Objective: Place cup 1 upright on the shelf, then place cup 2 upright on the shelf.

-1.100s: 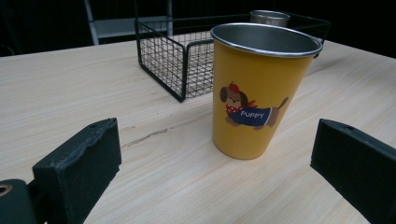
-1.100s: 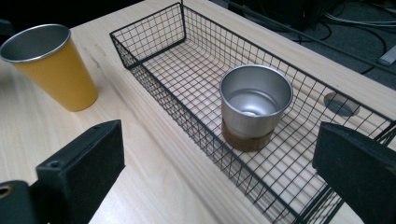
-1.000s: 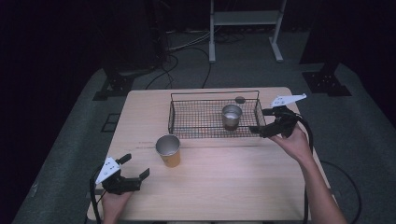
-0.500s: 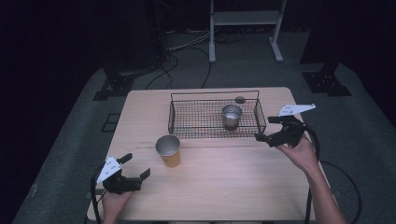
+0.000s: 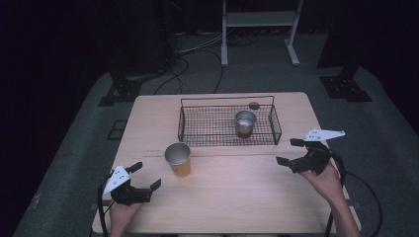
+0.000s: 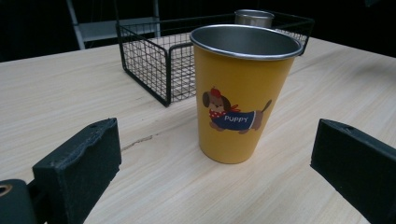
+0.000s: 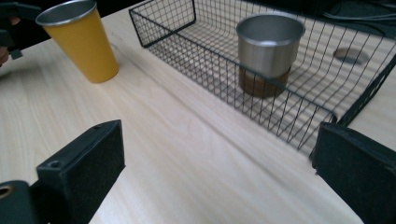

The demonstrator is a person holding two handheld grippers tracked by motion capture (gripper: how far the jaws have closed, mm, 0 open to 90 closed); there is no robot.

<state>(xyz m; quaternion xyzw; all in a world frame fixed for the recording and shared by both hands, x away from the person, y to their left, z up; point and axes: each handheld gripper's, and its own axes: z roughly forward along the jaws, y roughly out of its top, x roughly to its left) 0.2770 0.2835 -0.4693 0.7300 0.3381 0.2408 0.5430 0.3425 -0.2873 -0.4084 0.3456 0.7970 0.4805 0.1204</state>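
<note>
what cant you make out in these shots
- Yellow cup: its inside bottom is hidden by its own rim in the left gripper view.
- Steel cup in the wire basket: its brown base is blurred behind the mesh in the right gripper view.
- Dark round spot beyond the basket: too small to identify in the high view.

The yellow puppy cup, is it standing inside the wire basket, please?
No, the yellow puppy cup stands upright on the bare table, outside the wire basket.
</note>
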